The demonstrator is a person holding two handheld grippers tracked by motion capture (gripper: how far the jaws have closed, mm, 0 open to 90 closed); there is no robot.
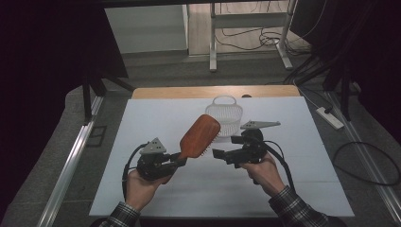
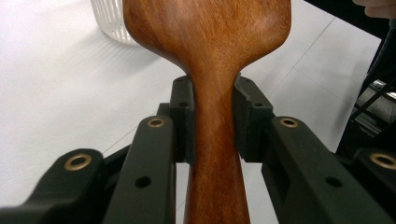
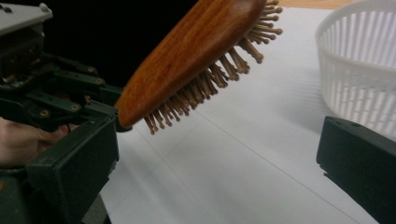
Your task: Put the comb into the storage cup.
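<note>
Gripping a wooden hairbrush (image 1: 199, 137) at centre frame, the left gripper (image 2: 212, 116) clamps its handle; the right gripper (image 3: 215, 154) gapes, seemingly empty, beside it.

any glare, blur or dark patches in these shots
High view: the white table is evenly lit, the surroundings fall nearly black. Left gripper view: a soft sheen on the hairbrush, whose handle blurs at the bottom edge. Right gripper view: the bristles are sharp, the near jaws soft, the basket casts a faint shadow.

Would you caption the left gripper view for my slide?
Left gripper clamps the wooden hairbrush by its handle above the white table.
</note>
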